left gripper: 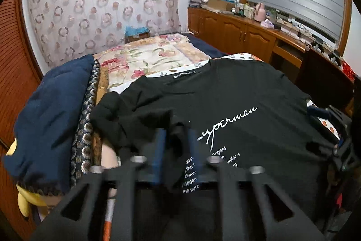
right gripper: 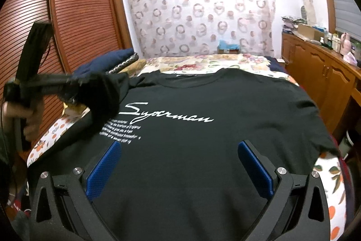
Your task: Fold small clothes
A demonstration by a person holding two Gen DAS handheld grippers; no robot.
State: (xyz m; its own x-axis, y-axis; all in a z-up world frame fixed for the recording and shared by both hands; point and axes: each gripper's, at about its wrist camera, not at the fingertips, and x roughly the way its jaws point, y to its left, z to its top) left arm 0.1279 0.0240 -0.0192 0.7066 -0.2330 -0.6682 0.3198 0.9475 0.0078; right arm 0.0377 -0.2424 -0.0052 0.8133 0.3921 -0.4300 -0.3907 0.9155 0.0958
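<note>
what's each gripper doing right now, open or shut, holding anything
left gripper: jaws partly apart, a fold of the black t-shirt between them; grip unclear
right gripper: wide open above the shirt, holding nothing

Your left gripper [left gripper: 174,139] is motion-blurred; can't tell if its blue pads grip the black printed cotton T-shirt [left gripper: 237,92]. Shirt hem beneath it is cut off.

Black tools [right gripper: 178,164] with blue ribbed pads [right gripper: 102,169] and silver screws [right gripper: 78,170]
</note>
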